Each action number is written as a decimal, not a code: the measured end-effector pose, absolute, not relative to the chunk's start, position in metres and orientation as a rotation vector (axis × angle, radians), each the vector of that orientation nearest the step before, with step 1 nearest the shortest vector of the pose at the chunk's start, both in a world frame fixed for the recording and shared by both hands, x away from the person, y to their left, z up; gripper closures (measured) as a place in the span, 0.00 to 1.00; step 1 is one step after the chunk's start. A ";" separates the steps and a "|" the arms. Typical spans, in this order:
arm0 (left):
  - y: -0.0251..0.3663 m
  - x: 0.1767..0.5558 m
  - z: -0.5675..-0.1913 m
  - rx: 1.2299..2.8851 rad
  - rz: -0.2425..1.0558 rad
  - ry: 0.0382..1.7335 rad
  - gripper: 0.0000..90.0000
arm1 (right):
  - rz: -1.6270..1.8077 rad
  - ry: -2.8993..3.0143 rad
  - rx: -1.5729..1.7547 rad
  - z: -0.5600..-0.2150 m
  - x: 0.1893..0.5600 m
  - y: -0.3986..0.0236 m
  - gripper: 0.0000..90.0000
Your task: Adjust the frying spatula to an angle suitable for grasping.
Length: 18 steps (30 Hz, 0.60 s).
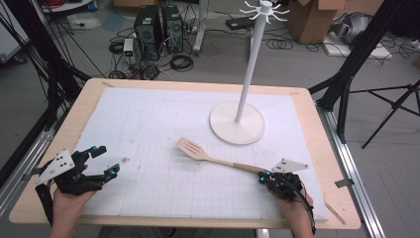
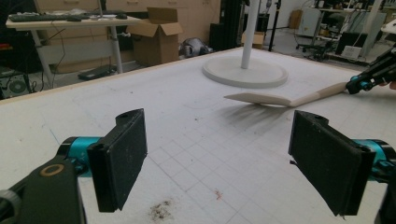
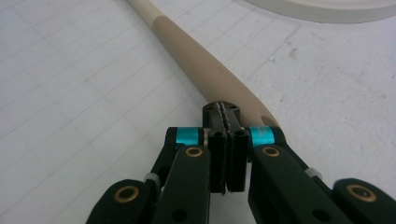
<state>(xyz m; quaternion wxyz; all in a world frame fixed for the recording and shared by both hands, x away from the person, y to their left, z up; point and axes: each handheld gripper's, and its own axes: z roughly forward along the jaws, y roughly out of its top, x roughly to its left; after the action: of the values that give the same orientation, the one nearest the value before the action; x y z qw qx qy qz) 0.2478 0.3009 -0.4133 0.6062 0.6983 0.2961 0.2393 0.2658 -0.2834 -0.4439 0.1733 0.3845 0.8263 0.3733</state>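
The spatula (image 1: 210,156) lies on the worktop (image 1: 148,148) near the stand (image 1: 237,124). Right tongs (image 3: 225,112) are fully closed, empty, touching its handle end. Left tongs (image 2: 219,158) are wide open, empty. Pushing may skid the spatula sideways.

A light wooden table (image 1: 317,148) carried a white gridded foam mat (image 1: 148,129) that covered nearly all of its top, leaving a bare wooden rim around it. Directly on the mat lay a wooden slotted spatula (image 1: 210,156), its head pointing away from the right gripper (image 1: 265,177) at its handle end. Beyond the spatula's head stood the round white base of a hook stand (image 1: 236,123). Near the left gripper (image 1: 101,161), a small dark smudge (image 2: 161,210) marked the mat.
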 end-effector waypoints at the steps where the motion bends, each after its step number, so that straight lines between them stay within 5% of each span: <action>1: 0.301 0.248 -0.413 1.614 0.553 0.685 0.22 | 1.059 2.334 1.103 -0.444 0.268 -0.284 0.99; 18: 0.301 0.246 -0.412 1.616 0.554 0.680 0.22 | 1.040 2.262 1.233 -0.443 0.306 -0.289 0.99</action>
<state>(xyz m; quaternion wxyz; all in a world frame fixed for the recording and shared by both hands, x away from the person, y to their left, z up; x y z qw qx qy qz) 0.2461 0.3010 -0.4119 0.6063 0.6990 0.2939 0.2397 0.3059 -0.2893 -0.4428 0.1806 0.4365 0.8008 0.3682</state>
